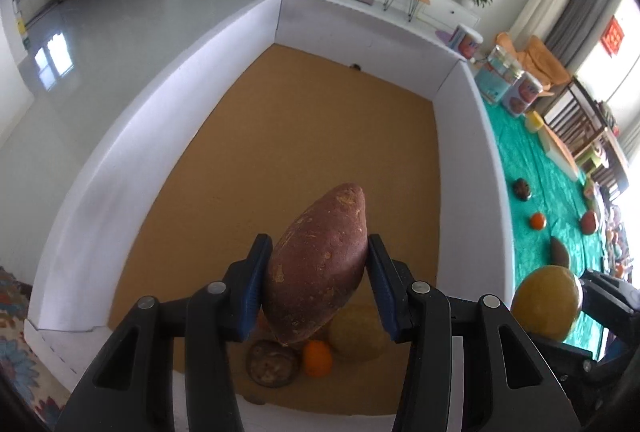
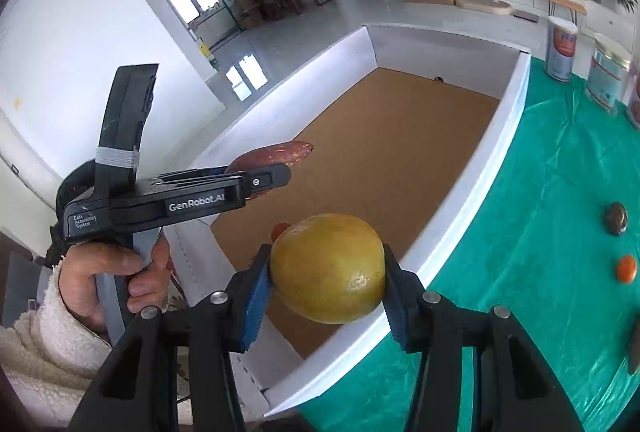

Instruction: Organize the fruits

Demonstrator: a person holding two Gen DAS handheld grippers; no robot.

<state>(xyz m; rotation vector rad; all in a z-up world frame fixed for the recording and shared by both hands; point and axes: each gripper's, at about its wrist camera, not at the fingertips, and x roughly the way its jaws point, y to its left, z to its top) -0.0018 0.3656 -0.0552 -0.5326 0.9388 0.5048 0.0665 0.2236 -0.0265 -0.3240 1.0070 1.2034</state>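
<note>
Sweet potato [image 1: 316,264] is pinched in left gripper [image 1: 316,288] fingers, over the white box [image 1: 120,168]. Right gripper [image 2: 326,288] fingers pinch 1 yellow fruit [image 2: 328,268]. In box, near end: 1 orange [image 1: 317,358], 1 brown fruit [image 1: 272,362], 1 yellow ball fruit [image 1: 356,332]. On green worktop [image 2: 540,232] farther off: 1 small orange [image 2: 626,268].

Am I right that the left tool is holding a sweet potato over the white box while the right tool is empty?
Not quite: the right tool is not empty; it grips a yellow-green fruit, as the right wrist view shows. The left tool does hold the sweet potato over the white box.
</note>
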